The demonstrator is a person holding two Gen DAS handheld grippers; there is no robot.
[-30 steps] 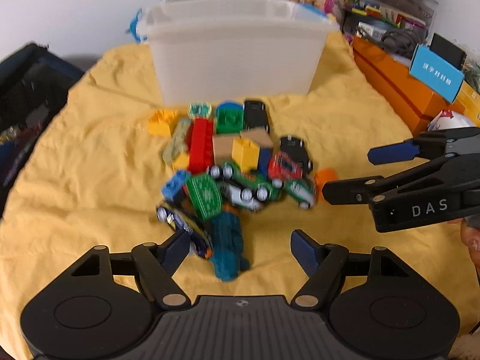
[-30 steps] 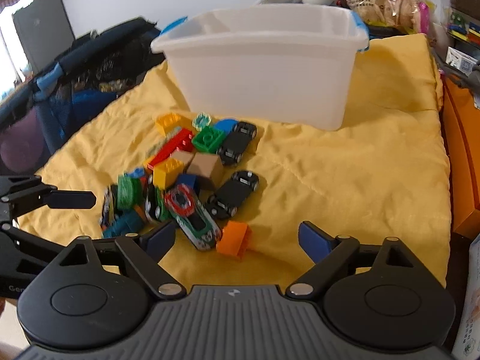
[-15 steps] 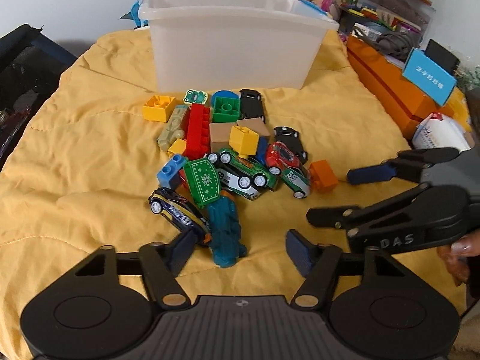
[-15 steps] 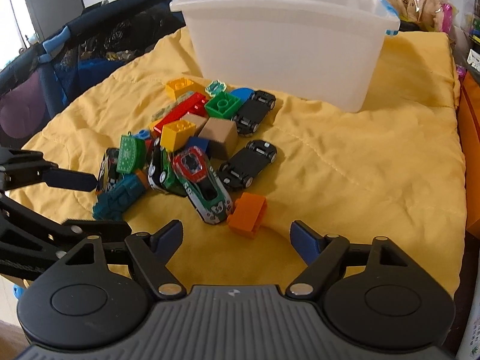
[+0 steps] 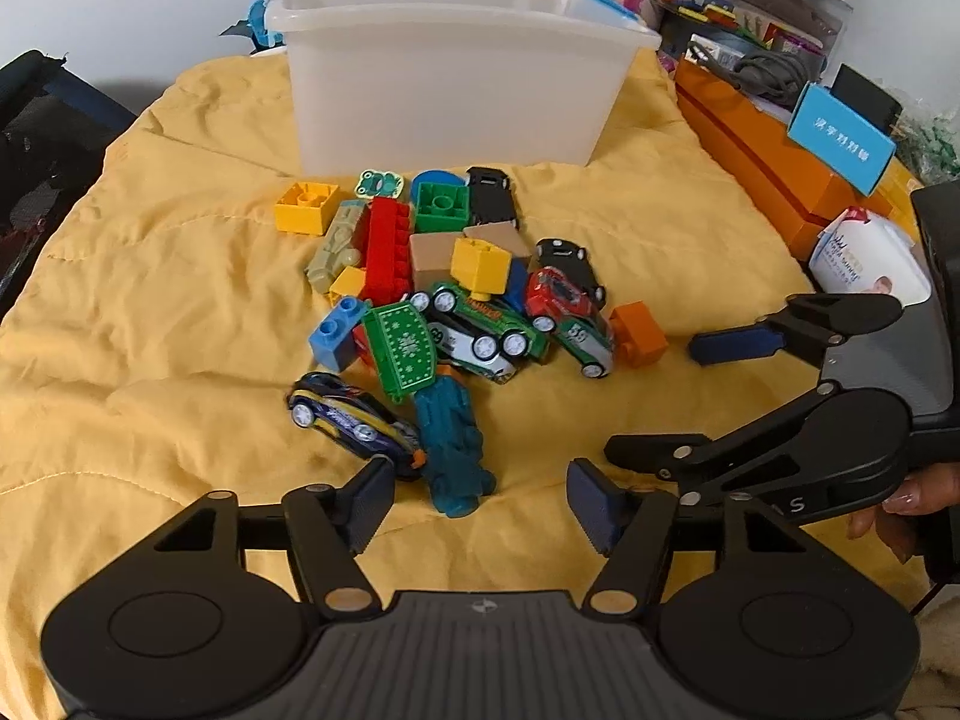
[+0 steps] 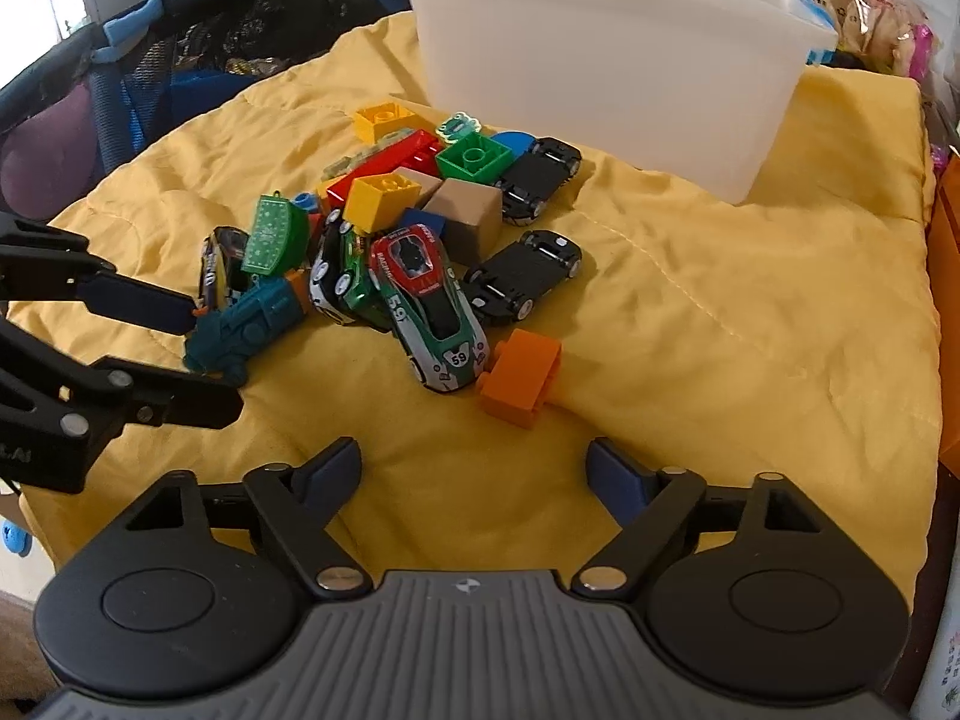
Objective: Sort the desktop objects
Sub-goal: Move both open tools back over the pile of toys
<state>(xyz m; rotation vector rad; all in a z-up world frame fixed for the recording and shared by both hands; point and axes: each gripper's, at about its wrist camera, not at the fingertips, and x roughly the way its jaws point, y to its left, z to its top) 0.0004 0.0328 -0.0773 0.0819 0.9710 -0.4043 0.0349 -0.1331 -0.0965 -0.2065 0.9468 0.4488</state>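
A heap of toy cars and building blocks is seen piled on a yellow quilt [image 5: 150, 300], in front of a white plastic bin [image 5: 456, 78] that stands upright at the far side. The left claw [image 5: 480, 501] is held spread, its jaws having just been opening; the near end of a teal toy [image 5: 453, 450] lies between its blue pads [image 5: 591, 501] but is not pressed by them. A dark blue car [image 5: 351, 420] is found just beside the left pad. The right claw [image 6: 474, 474] is likewise held wide apart, its jaws having just been opening, with only bare quilt between them; an orange block [image 6: 522, 378] lies just beyond its tips, touching a red and green car numbered 59 [image 6: 429, 306]. Two black cars [image 6: 528, 279] rest at the right of the heap, and a yellow block [image 5: 306, 207] lies at its far left. An orange box [image 5: 774, 162] is seen at the right edge of the quilt.
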